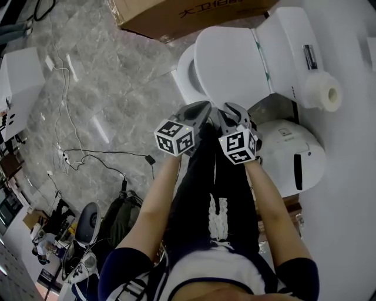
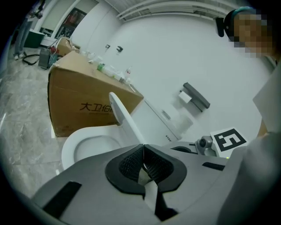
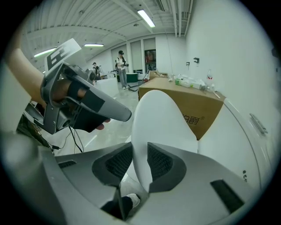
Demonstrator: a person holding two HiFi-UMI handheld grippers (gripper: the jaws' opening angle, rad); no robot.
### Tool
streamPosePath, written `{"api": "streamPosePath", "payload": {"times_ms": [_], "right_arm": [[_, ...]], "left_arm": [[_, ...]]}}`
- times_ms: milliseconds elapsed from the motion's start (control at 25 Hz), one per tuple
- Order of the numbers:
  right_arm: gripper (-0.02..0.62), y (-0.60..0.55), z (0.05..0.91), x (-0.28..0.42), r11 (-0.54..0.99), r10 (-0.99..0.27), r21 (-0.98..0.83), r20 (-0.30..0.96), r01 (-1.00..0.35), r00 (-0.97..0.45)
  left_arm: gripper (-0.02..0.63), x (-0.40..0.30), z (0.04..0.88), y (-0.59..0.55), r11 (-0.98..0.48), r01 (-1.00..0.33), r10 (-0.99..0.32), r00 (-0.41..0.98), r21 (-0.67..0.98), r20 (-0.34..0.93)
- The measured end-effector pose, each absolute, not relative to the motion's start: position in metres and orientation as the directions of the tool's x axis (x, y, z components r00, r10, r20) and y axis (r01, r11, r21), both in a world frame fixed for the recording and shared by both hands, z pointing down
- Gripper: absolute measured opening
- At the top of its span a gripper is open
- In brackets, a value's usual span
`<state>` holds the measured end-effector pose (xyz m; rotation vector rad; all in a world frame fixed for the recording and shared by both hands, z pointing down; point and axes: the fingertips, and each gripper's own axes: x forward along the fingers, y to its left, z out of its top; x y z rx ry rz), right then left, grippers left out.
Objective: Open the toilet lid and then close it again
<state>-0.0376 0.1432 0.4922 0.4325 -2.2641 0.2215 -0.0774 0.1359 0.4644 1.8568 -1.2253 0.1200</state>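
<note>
A grey marble floor [image 1: 106, 88] strewn with cables is seen at 9 o'clock in the head view, and a brown cardboard box [image 1: 176, 14] at 12 o'clock. Just below centre, two handheld tools are held side by side by a person standing over the toilet. The left gripper [image 1: 202, 109] is clenched on nothing: in the left gripper view its dark pads are pressed together. The lid is seen there edge-on and tilted at 11 o'clock, apart from the jaws.

Just to the right, the right gripper [image 1: 235, 110] is clamped on the front rim of the white oval plastic toilet lid [image 1: 229, 64]. In the right gripper view the rim is seen sandwiched between both pads, with the lid rising away at 12 o'clock.

The lid is shown partly raised above the white ceramic bowl [image 1: 187, 73]. Its long axis runs from the held front rim toward the hinge by the white cistern [image 1: 291, 47] at 1 o'clock. A white paper roll [image 1: 322, 91] is mounted at 3 o'clock.

The opening is judged to be under way but unfinished. The coming move is judged to turn on that axis: the rim held by the right hand would need to be swung up and back toward the cistern.
</note>
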Motion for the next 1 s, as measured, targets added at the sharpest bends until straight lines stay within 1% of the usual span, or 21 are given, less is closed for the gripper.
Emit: {"api": "streamPosePath", "payload": {"times_ms": [400,760,840,1000], "right_arm": [[0.092,0.125,0.469,-0.013,0.891,-0.294,-0.043,0.705,-0.452,-0.646],[0.084,0.110,0.454,0.010,0.873,-0.297,-0.096,0.672,-0.478,-0.679],[0.083,0.106,0.450,0.015,0.868,-0.305,-0.102,0.664,-0.486,-0.683],[0.080,0.098,0.442,0.027,0.847,-0.325,-0.126,0.646,-0.516,-0.691]], "left_arm": [[0.009,-0.053,0.449,0.125,-0.190,-0.795,-0.708,0.518,0.576,0.481],[0.008,-0.029,0.430,0.111,-0.268,-0.808,-0.721,0.530,0.525,0.446],[0.008,-0.024,0.423,0.107,-0.295,-0.817,-0.734,0.526,0.495,0.431],[0.008,-0.016,0.403,0.098,-0.345,-0.858,-0.786,0.486,0.381,0.382]]}}
